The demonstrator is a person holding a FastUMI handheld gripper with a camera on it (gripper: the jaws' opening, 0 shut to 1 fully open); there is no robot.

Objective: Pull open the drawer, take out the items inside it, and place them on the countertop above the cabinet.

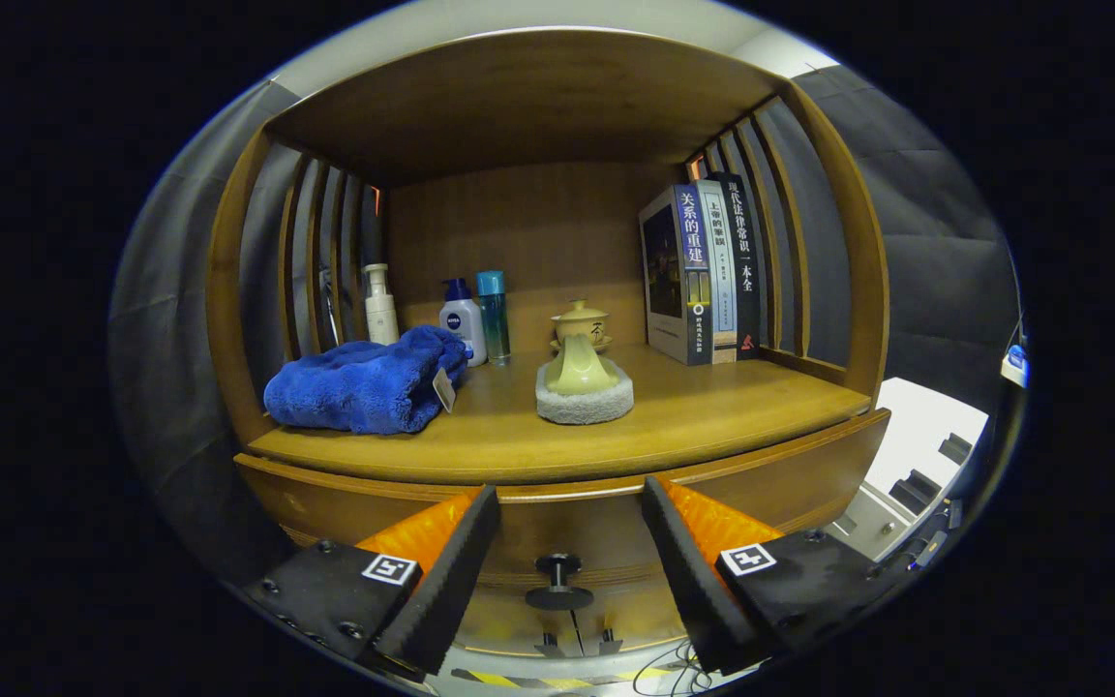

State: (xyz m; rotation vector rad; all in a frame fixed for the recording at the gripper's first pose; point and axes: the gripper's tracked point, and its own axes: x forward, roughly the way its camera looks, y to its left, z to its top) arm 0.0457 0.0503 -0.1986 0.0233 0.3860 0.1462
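Left to right on the brown wooden countertop (674, 421): a folded blue plush towel (364, 382) is seen, then 1 white pump bottle (380, 305), 1 white bottle with blue cap (462, 324), 1 teal slim bottle (494, 315), a pale-green ceramic piece on a grey pad (583, 382) with a lidded tea cup (580, 322) behind it, and 3 upright books (708, 271) at the right. The wooden drawer front (790, 484) below the countertop appears closed; its contents cannot be seen, so an unopened drawer and an emptied, re-shut one both fit. The gripper (567, 542) is held wide, nothing between the fingers. The small dark round drawer knob (558, 569) lies between the fingertips, just ahead, roughly centred, not touched. If the knob is to be gripped, the fingers should be kept level and centred on it, closed fully on the stem behind the disc, and the pull kept straight along the drawer's travel so slip is avoided.
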